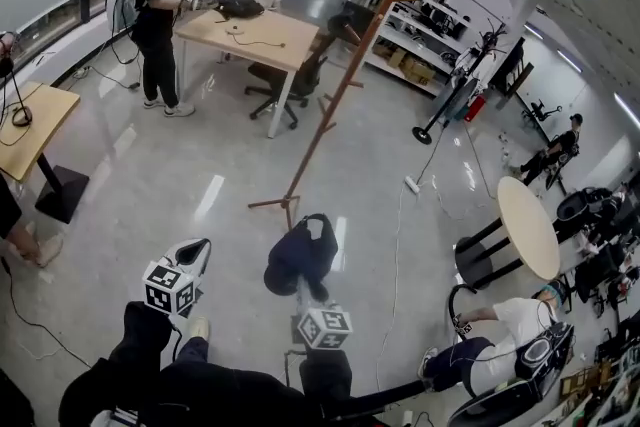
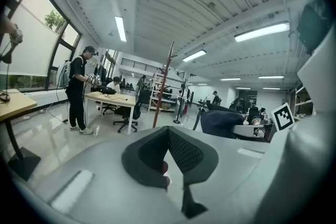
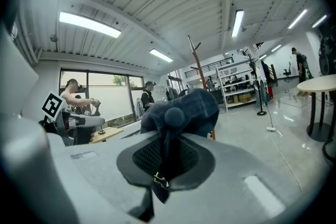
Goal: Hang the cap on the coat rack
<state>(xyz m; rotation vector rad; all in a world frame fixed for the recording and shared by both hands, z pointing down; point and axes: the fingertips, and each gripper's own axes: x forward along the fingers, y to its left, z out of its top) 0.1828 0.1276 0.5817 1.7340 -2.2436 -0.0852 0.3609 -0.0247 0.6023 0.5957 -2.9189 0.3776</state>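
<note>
Floor [image 1: 180,175] below, cap [image 3: 185,106] seemingly strap-pinched in right gripper [image 3: 166,164].

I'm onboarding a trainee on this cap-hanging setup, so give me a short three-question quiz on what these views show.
1. Which gripper holds the cap? A) left gripper B) right gripper
2. True or false: the cap already hangs on the coat rack.
3. Fill in: the coat rack's base stands on the ___.
Key: 1 B, its jaws are shut on the cap; 2 false; 3 floor.
</note>
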